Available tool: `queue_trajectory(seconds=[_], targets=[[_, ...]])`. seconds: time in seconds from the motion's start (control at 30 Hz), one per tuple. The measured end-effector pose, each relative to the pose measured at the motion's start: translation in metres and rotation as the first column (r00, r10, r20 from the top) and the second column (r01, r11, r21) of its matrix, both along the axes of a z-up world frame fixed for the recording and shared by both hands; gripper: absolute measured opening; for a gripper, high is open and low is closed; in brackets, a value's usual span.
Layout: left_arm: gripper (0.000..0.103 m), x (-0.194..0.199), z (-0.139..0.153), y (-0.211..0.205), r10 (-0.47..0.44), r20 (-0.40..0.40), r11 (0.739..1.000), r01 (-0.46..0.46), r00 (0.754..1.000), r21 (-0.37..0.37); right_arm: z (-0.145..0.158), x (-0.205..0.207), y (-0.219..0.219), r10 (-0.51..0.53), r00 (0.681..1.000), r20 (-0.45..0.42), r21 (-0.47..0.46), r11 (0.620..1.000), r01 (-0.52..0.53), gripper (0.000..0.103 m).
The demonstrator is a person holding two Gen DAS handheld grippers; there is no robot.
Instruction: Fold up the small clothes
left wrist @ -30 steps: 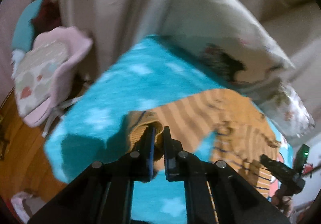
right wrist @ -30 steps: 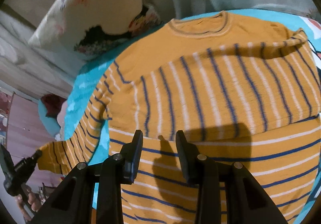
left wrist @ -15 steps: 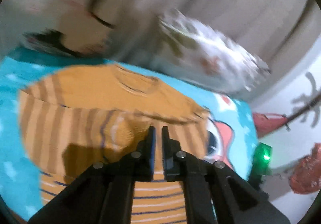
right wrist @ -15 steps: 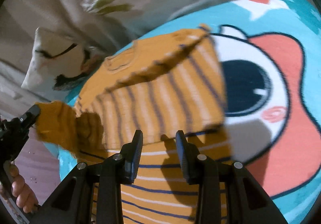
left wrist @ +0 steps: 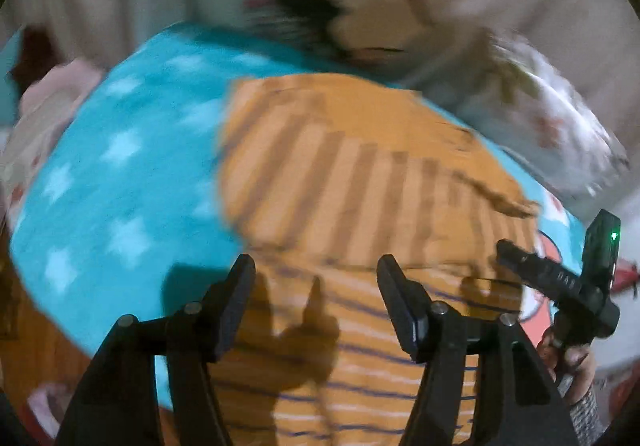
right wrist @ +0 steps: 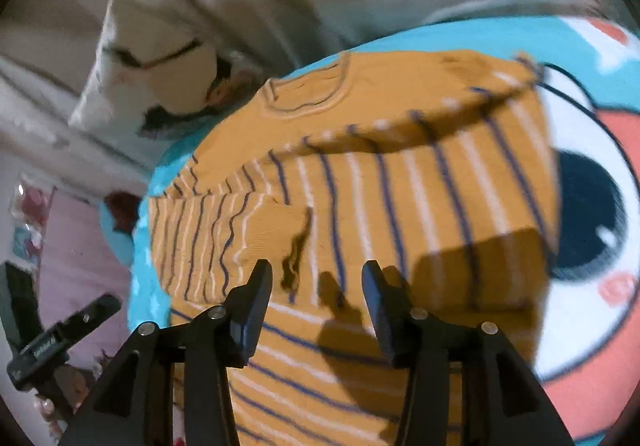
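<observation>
At the far left of your right wrist view, your left claw (right wrist: 60, 330) shows as a dark bar against a pink background. In its own view, your left claw (left wrist: 316, 286) hangs over the lower part of the orange striped sweater (left wrist: 360, 206); its jaws are opening and nothing is between them. The sweater lies on a turquoise blanket (left wrist: 120, 166) with pale stars, and this view is blurred. Moving right, the sweater (right wrist: 380, 186) fills the middle of your right wrist view, neckline toward the pillows, with one sleeve (right wrist: 208, 238) folded in across the chest on the left and the other sleeve (right wrist: 460, 114) folded across near the shoulders. Your right claw (right wrist: 316, 294) hovers above the sweater's middle, jaws opening, gripping nothing. A white patterned pillow (right wrist: 160, 78) sits beyond the neckline. To the right, the blanket (right wrist: 592, 214) shows a large cartoon eye in white, black and coral. At the right edge of the left view, your right claw (left wrist: 540, 274) appears with a green light on its body.
</observation>
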State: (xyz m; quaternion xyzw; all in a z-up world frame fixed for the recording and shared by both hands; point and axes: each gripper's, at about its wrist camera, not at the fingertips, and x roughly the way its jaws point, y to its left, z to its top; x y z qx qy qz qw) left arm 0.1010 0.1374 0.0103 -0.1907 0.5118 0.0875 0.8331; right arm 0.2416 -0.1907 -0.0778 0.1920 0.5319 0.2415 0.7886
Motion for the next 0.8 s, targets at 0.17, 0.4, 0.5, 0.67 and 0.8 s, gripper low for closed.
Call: queue_trajectory(seconds=[0.17, 0.4, 0.5, 0.67, 0.8], targets=[[0.062, -0.034, -0.013, 0.051, 0.128, -0.022, 0.992, -0.128, 0.992, -0.010, -0.021, 0.027, 0.041, 0.053, 0.997, -0.063, -0.032, 0.998, -0.055, 0.051], [0.062, -0.049, -0.020, 0.077, 0.173, -0.028, 0.984, -0.174, 0.985, -0.038, -0.010, 0.026, 0.078, 0.102, 0.995, -0.026, -0.088, 0.991, -0.103, 0.006], [0.062, -0.046, -0.021, 0.080, 0.158, -0.020, 0.987, -0.159, 0.987, -0.036, 0.021, 0.016, 0.075, 0.098, 0.993, 0.065, -0.091, 0.992, -0.092, 0.005], [0.062, -0.037, -0.027, 0.084, 0.129, -0.020, 0.991, -0.130, 0.991, -0.039, 0.058, 0.017, 0.034, -0.014, 0.989, 0.148, -0.118, 0.993, 0.032, 0.005], [0.062, -0.029, -0.042, 0.080, 0.097, -0.049, 0.994, -0.099, 0.994, -0.040, 0.030, 0.034, -0.006, -0.114, 0.991, 0.064, -0.228, 0.966, 0.126, 0.006]])
